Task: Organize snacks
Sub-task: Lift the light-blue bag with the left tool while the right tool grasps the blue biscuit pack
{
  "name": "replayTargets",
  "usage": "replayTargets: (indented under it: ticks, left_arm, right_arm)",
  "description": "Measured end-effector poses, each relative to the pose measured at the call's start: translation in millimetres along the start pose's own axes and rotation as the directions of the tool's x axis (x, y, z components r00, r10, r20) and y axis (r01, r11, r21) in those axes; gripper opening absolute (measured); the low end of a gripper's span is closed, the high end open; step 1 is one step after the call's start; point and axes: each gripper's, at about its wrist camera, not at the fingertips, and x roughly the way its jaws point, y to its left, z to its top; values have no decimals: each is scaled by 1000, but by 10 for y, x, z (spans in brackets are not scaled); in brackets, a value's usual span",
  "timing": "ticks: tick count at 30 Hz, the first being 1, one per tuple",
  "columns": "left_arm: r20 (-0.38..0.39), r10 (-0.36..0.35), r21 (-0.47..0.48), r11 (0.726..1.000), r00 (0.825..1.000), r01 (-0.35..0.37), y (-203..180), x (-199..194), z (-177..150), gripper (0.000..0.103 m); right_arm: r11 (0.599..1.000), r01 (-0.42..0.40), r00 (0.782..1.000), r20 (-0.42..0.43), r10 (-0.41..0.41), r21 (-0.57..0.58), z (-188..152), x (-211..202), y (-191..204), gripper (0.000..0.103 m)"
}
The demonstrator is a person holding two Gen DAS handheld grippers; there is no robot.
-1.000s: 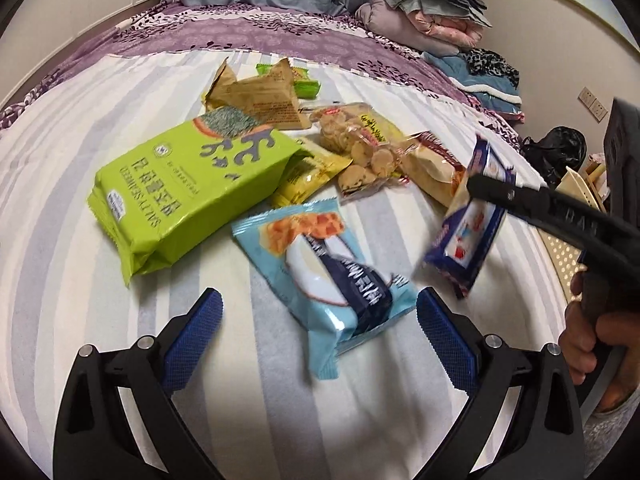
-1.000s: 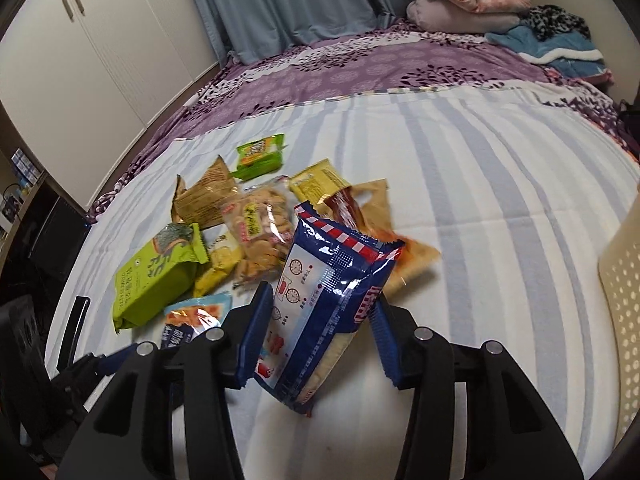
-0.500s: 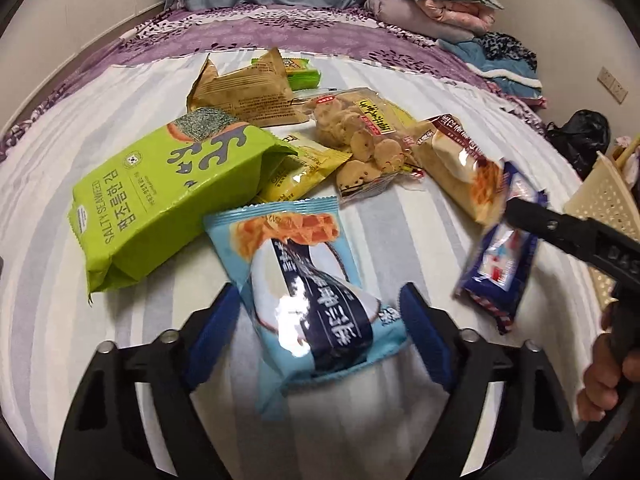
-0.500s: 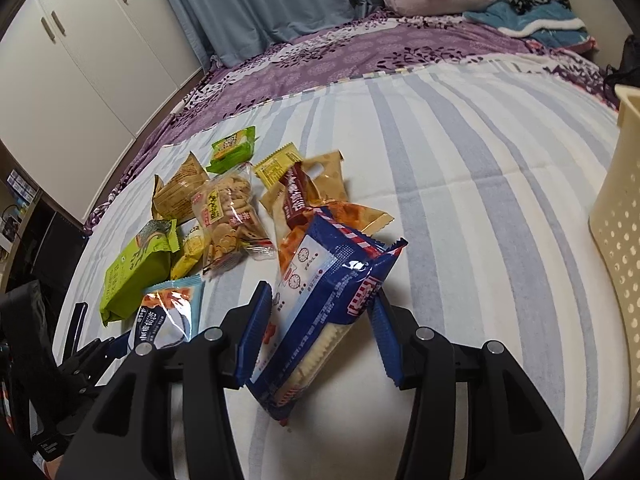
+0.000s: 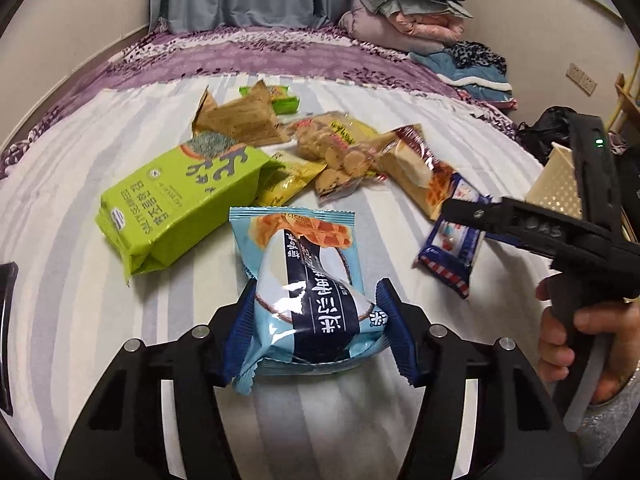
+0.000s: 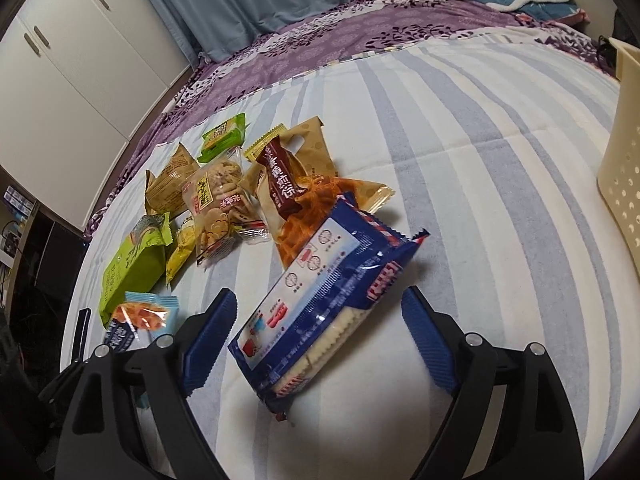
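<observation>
My left gripper (image 5: 318, 330) is shut on a light-blue snack packet (image 5: 308, 292) near the bed's front edge. My right gripper (image 6: 318, 332) is open around a dark-blue cracker pack (image 6: 324, 308) that lies on the striped sheet, its pads clear of the wrapper. The cracker pack also shows in the left wrist view (image 5: 450, 250), under the right gripper's finger. A pile of snacks lies behind: a lime-green seaweed bag (image 5: 180, 200), a clear biscuit bag (image 5: 336, 156), a brown-wrapped pastry (image 6: 280, 184) and a tan packet (image 5: 240, 120).
A cream perforated basket (image 6: 622, 168) stands at the right edge of the bed, also seen in the left wrist view (image 5: 558, 184). Folded bedding (image 5: 408, 16) is stacked at the far end. White wardrobe doors (image 6: 80, 60) stand at left.
My left gripper moved forward and closed on the light-blue packet. My right gripper opened and let go of the dark-blue cracker pack, which now lies flat on the sheet.
</observation>
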Motion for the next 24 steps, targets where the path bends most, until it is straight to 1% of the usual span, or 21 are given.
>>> replayTargets:
  ticks: [3,4,5,6,7,9,12,14,16,21,22,23,24]
  left_arm:
    - [27,-13,4,1000,1000,13,-4,-88,39,60]
    - [32,-18,3,1000,999,18,-4,-105,47,60]
    - [37,-22,4,1000,999,22,-6,-119,54,60]
    - [42,-24,5,1000,999,24,-2,-137,59,60]
    - [46,-26,5,1000,999,26,-2,-147,65,60]
    - [51,-30,1,1000,998,30,11,-169,71,60]
    - [59,-31,-6,999,998,32,31,-186,88,60]
    - [69,-34,-8,999,997,35,38,-216,99,60]
    - [79,-37,-6,999,996,38,30,-245,119,60]
    - [104,-45,7,999,994,45,-24,-325,180,60]
    - [109,-47,9,999,993,46,-36,-343,191,60]
    - [113,-48,12,999,992,47,-47,-356,200,60]
    - [117,-48,16,999,992,47,-62,-373,207,60]
  right_arm:
    - [999,39,999,7,-39,-33,10,54,79,84]
    - [997,52,999,11,-51,-50,13,66,101,81]
    - [994,68,998,16,-67,-82,13,81,141,72]
    - [989,88,996,18,-86,-116,9,97,178,68]
    - [985,94,996,21,-92,-141,5,99,193,66]
    - [982,82,997,23,-79,-171,-6,83,218,63]
    - [985,53,998,35,-48,-164,3,-17,179,56]
    - [989,17,999,42,-11,-146,10,-117,151,47]
    - [990,4,998,55,4,-141,16,-202,139,42]
    - [989,-18,995,99,33,-143,7,-421,138,36]
    - [990,-28,993,107,43,-137,10,-466,126,34]
    - [991,-41,992,112,55,-127,19,-502,113,30]
    - [992,-53,991,119,67,-118,28,-547,95,29]
